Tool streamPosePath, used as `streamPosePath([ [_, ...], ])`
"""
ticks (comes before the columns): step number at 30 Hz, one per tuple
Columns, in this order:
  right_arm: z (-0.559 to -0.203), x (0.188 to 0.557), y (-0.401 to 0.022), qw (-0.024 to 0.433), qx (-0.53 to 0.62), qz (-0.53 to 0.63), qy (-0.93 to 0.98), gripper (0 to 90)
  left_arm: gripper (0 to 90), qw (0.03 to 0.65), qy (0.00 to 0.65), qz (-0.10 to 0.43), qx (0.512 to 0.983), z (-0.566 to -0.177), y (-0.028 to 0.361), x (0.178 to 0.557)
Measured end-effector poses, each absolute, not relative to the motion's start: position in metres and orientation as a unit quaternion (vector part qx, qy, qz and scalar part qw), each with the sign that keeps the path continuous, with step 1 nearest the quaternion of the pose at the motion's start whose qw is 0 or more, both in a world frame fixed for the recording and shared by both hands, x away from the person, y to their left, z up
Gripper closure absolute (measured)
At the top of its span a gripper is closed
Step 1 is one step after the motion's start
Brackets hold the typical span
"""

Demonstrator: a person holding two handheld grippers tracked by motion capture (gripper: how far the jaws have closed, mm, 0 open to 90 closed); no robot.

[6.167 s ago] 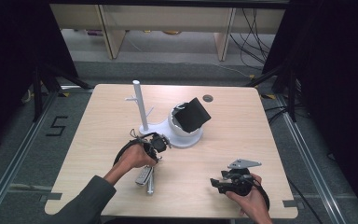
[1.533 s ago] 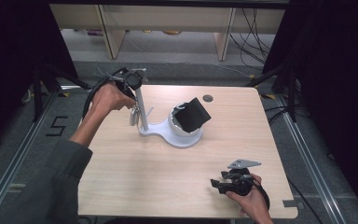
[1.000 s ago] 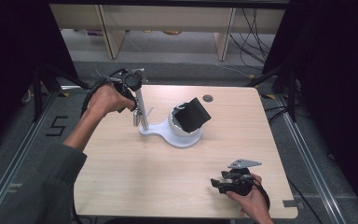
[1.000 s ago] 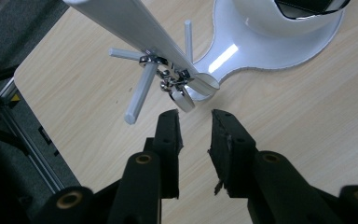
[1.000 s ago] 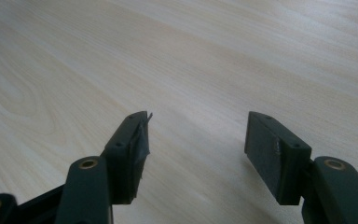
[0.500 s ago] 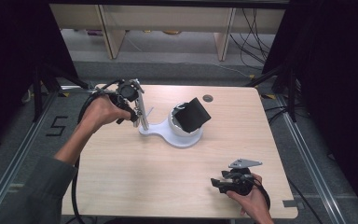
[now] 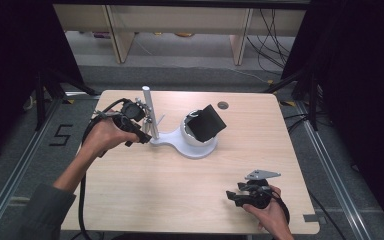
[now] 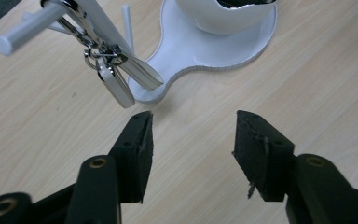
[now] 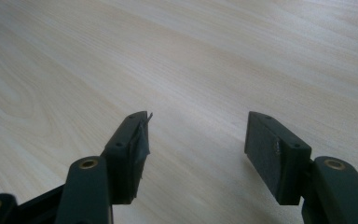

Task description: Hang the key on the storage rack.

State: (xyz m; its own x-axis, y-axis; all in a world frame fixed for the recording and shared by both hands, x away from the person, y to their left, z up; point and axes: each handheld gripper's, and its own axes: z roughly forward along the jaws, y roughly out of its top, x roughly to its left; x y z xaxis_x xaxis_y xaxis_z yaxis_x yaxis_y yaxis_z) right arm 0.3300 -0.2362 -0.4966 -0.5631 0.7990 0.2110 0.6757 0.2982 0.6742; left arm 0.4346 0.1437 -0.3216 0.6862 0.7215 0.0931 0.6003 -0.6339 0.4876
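Observation:
A bunch of silver keys [image 8: 114,79] hangs by its ring from a white peg [image 8: 25,32] on the post [image 7: 148,107] of a white stand [image 7: 172,144]. My left gripper [image 8: 193,121] is open and holds nothing; its jaws point at the stand's foot, just short of the keys. From above, the left gripper [image 7: 139,129] sits close against the post's left side. The stand's white bowl [image 7: 196,139] holds a tilted black, wallet-like object [image 7: 206,122]. My right gripper [image 7: 233,195] rests near the table's front right edge. It is open [image 9: 196,123] over bare wood.
The light wooden table [image 7: 130,200] has a small dark round spot [image 7: 223,105] near its back edge. Black cables trail from both grippers. Dark curtains and stand legs flank the table, with shelving behind.
The left gripper came down from the top of the post and drew back slightly toward the person. The keys now hang from the peg, free of the jaws. The right gripper stayed still.

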Motion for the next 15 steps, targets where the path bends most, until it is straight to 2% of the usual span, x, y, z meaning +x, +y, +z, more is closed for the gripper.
streamPosePath([
  [15,-0.495,0.33,-0.24,0.084,0.46,0.37,0.803,39.6,31.3,0.253,0.351,0.127,0.893,-0.35,0.15,0.396],
])
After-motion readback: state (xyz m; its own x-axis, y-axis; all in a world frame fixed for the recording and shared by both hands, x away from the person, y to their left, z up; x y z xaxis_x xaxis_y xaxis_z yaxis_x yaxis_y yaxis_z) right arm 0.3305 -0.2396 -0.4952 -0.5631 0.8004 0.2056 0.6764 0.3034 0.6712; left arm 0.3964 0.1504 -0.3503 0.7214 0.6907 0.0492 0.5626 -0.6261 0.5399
